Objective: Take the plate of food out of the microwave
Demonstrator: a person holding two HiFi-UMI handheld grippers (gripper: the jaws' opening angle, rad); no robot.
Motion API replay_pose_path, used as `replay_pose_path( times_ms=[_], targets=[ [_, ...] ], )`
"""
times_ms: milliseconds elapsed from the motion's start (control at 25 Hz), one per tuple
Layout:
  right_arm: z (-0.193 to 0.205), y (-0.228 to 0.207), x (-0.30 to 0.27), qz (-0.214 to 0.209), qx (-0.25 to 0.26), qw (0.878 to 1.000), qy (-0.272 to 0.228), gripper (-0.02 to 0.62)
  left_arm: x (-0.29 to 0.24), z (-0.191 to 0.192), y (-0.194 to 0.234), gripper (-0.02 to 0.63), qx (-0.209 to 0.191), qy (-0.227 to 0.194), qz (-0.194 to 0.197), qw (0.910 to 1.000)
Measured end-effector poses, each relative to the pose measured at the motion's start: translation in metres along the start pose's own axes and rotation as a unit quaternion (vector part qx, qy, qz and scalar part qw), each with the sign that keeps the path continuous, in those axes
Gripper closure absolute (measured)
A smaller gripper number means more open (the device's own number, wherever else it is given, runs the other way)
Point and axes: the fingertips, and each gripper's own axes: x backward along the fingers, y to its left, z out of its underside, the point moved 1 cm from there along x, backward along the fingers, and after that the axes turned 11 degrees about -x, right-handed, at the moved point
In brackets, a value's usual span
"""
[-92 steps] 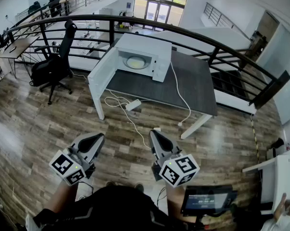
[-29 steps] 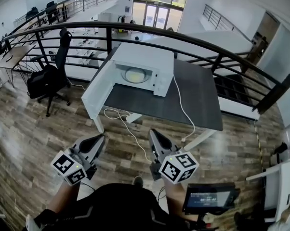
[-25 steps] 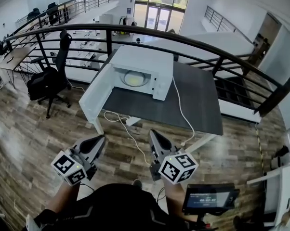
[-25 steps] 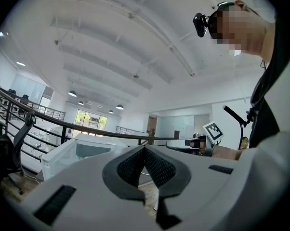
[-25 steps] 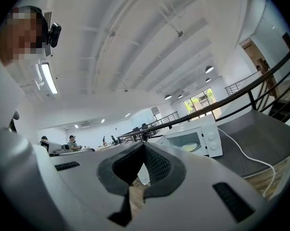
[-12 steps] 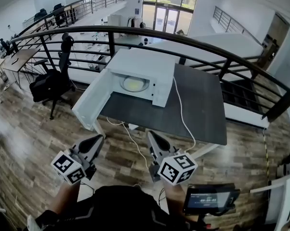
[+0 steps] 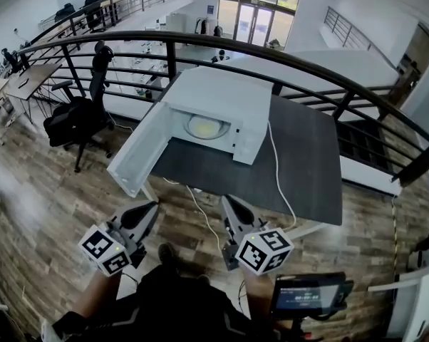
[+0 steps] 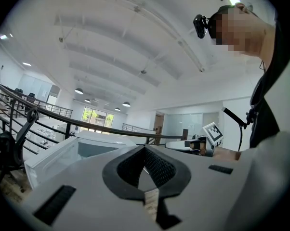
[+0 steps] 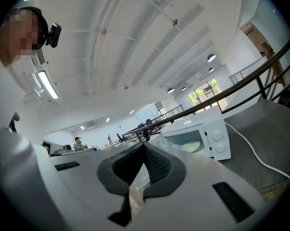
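Inside open microwave (image 7: 221, 91): plate of food (image 7: 204, 126), prob. rigid, slippery; take by near rim, keep level. Left gripper (image 7: 149, 207) & right gripper (image 7: 229, 202): jaws together, empty.

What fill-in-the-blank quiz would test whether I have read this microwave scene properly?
1. The door of the microwave stands ____.
2. The plate of food sits ____ the microwave.
3. The left gripper and the right gripper hold nothing, and the jaws of each are ____.

Missing words: open; inside; shut.
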Motion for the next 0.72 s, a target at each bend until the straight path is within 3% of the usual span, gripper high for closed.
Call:
replay_pose_path(
  times_ms=[320,720],
  targets=[
    [-0.013,-0.001,-0.066,0.019,0.002,1.000,-0.009,0.598,-0.024,-0.013,0.065,0.604,-0.027,-0.007,0.033,0.9991],
    [-0.024,-0.004,-0.128,0.045,0.004,0.999,-0.024,0.598,-0.041,-0.017,0.131,0.604,-0.027,-0.016,0.061,0.9977]
  ],
)
